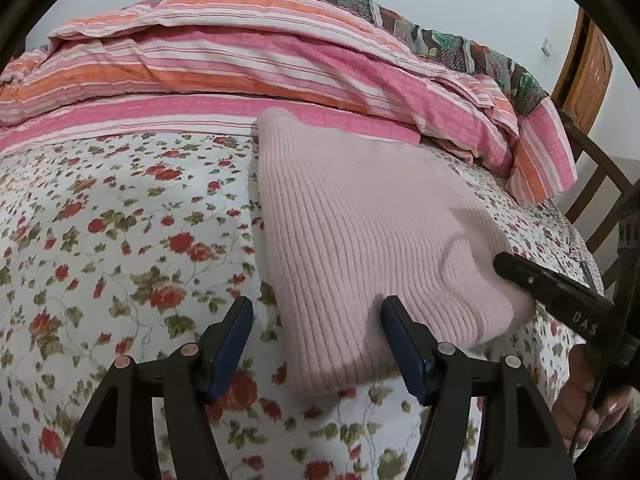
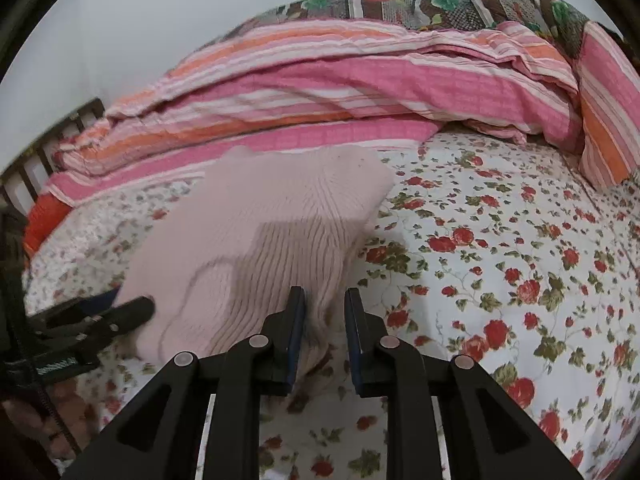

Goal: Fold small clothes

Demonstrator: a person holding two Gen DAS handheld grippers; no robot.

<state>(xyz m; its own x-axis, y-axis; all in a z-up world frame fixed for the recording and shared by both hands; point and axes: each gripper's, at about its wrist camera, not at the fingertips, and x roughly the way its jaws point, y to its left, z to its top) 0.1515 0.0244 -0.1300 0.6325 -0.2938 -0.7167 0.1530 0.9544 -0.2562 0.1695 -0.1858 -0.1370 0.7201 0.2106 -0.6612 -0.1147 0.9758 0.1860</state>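
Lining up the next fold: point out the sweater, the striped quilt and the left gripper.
sweater [image 1: 360, 240]: left wrist view, middle of its ribbed top.
striped quilt [image 1: 224, 60]: left wrist view, pink band across its folded bulk.
left gripper [image 1: 316, 344]: left wrist view, midway between its open fingertips.

You can read just one marking — the pale raised letters "DAS" on the black finger of the right gripper [image 1: 568, 300], seen from your left wrist camera — nothing else carries legible text

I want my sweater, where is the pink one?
The pink sweater lies folded on the flowery bedsheet, just in front of the striped quilt.
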